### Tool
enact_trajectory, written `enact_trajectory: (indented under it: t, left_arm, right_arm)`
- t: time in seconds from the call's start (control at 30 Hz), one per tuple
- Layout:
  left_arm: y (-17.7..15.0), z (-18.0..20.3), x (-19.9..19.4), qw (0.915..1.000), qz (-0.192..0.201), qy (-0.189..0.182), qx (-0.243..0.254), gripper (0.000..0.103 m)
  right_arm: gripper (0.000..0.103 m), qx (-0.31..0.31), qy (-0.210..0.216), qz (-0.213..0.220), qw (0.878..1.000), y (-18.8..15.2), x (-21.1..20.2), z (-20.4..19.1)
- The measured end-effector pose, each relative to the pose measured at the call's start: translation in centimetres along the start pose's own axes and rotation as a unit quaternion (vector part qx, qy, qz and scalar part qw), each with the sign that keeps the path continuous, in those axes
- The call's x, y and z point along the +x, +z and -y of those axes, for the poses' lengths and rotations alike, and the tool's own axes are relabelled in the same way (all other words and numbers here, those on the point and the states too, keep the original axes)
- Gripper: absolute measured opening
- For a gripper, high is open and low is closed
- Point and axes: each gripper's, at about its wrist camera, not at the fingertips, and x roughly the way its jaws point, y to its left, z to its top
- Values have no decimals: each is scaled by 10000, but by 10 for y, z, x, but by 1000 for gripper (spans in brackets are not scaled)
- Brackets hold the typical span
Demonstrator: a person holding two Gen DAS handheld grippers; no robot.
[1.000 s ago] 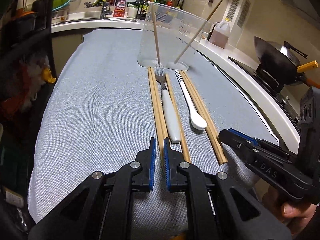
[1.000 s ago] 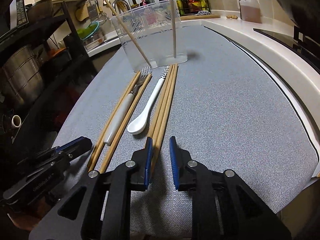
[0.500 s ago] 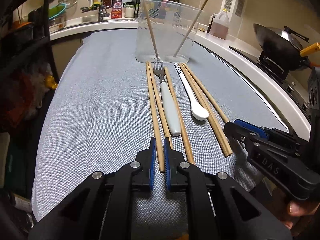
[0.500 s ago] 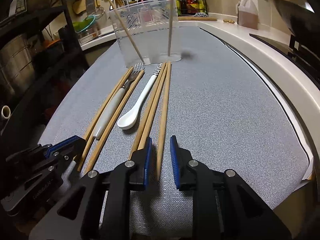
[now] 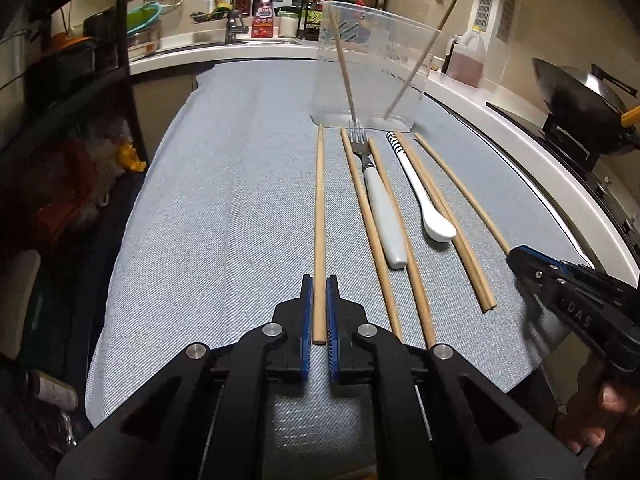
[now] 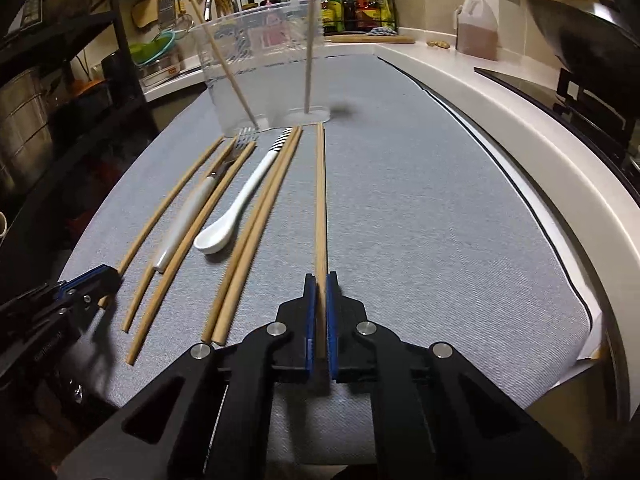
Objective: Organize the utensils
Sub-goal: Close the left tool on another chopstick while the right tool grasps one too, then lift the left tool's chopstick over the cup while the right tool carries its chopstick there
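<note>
Both claws clamp a chopstick each near the front edge of a grey cloth-covered counter (image 5: 224, 184). The left gripper (image 5: 319, 292) is closed tight on the near end of the leftmost chopstick (image 5: 319, 208); the right gripper (image 6: 319, 292) is pinched shut on the rightmost chopstick (image 6: 320, 200). Between them lie four more chopsticks, a white-handled fork (image 5: 380, 200) and a white spoon (image 5: 424, 196), all pointing at a clear plastic cup (image 5: 372, 68) toward the far edge, which already holds two sticks. To do this step well, each stick probably needs lifting by its gripped end, tipping upright and lowering over the cup's rim without knocking the light cup or crossing the other arm.
</note>
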Motion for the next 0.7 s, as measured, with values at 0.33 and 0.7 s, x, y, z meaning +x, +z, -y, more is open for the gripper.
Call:
enact_trajectory:
  t: [0.33,0.7]
  left_arm:
    - [-1,6,2,9997,107,148,133,7]
    - [-3,13,3,9993,205,239,186,7]
  right_arm:
    - [7,44,41,57,10000,-4,-1,9]
    - [7,-36,25,87,10000,-3,0,8]
